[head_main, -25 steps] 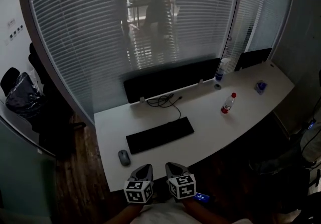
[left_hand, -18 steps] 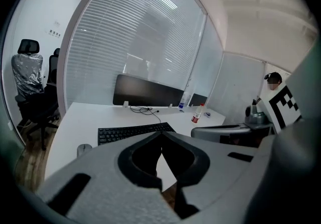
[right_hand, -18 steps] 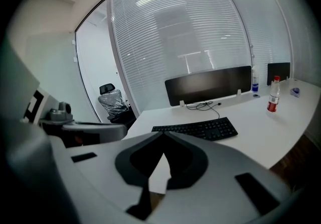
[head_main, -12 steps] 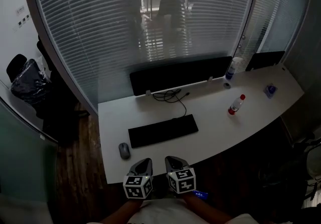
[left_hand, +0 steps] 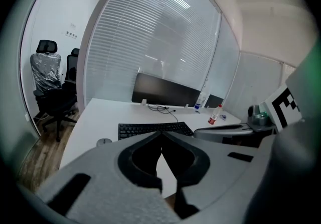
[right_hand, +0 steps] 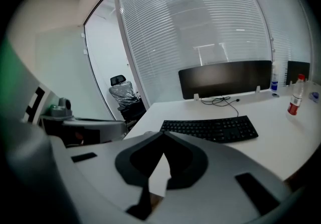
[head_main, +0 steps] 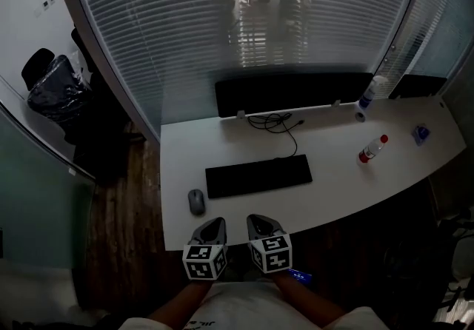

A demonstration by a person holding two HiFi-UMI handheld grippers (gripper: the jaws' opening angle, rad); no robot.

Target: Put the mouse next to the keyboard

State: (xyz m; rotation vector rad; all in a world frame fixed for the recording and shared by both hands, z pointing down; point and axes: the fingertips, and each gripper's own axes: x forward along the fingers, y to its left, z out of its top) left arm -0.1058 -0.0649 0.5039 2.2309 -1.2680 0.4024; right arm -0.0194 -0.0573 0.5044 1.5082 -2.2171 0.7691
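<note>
A grey mouse (head_main: 196,202) lies on the white desk (head_main: 333,195) near its front left corner, left of the black keyboard (head_main: 258,175) and a short gap away from it. The mouse (left_hand: 104,141) and the keyboard (left_hand: 153,129) also show past the left jaws, and the keyboard (right_hand: 210,128) past the right jaws. My left gripper (head_main: 210,229) and right gripper (head_main: 259,226) hover side by side just off the desk's front edge, both shut and empty. The left gripper (left_hand: 161,133) and right gripper (right_hand: 163,135) have their tips touching.
A dark monitor (head_main: 292,92) stands at the back of the desk with a cable (head_main: 281,125) in front. A red-labelled bottle (head_main: 372,149) and a spray bottle (head_main: 368,98) stand to the right. Office chairs (head_main: 55,81) sit left, beyond the glass partition with blinds.
The head view has shifted, so the desk and its objects sit further right and lower in the picture. Both grippers stay shut at the desk's front edge.
</note>
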